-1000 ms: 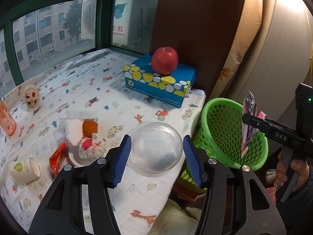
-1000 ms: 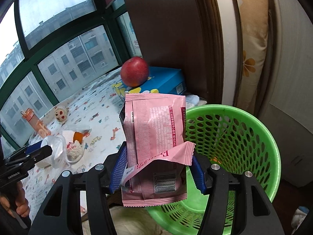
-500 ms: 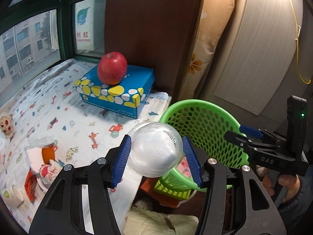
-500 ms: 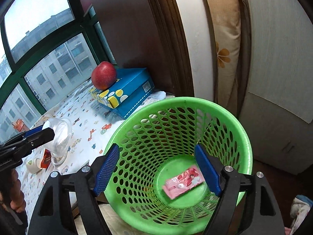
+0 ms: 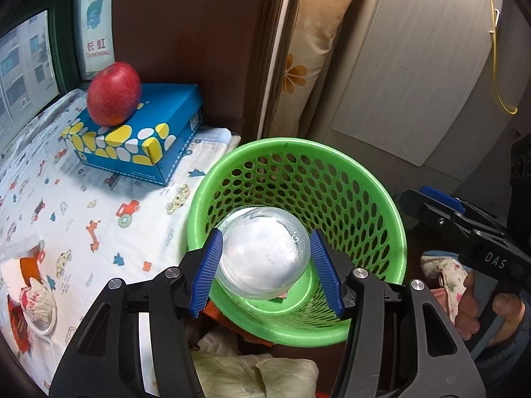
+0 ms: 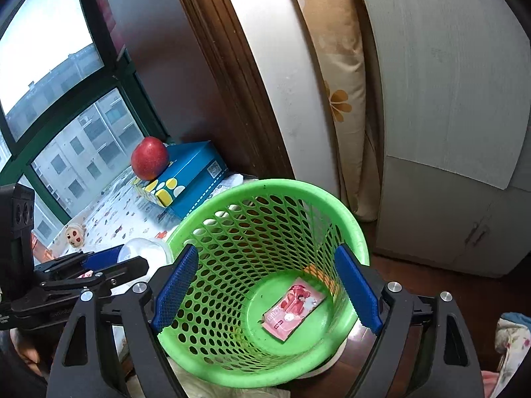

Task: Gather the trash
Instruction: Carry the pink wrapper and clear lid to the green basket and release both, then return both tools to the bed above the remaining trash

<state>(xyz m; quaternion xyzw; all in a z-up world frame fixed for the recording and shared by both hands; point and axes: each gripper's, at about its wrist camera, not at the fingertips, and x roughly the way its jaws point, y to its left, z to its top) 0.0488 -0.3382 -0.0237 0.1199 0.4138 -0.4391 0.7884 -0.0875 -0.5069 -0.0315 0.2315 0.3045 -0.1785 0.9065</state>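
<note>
- Nearest the basket's front rim, the left gripper (image 5: 264, 262) holds a clear plastic dome lid (image 5: 262, 253) between its blue pads (image 5: 207, 268), jaws about half spread and pressing on both sides of the lid.
- The lid hangs over the mouth of the green basket (image 5: 381, 205), just inside the near rim, so the step in hand looks like the drop.
- To do it well, I'd bring the lid a little nearer the basket's middle before letting go; it's light and round, and could catch the rim and bounce out.
- Open the jaws cleanly and evenly, since a lid that sticks to one pad may swing sideways.
- On the basket's right, the right gripper (image 6: 265, 288) is empty, its jaws opening wide above the basket mouth with nothing between them.
- On the basket floor lies a pink wrapper (image 6: 293, 310), flat and already in.
- That right claw should pull clear of the rim so the two tools don't knock together.
- Left of the basket, on the printed cloth (image 5: 99, 205), more litter waits: a crumpled wrapper pile (image 5: 31, 285) at the edge of view.
- Beyond the basket, a red apple (image 5: 114, 93) sits on a blue box (image 5: 139, 139); neither looks like trash, so leave them.
</note>
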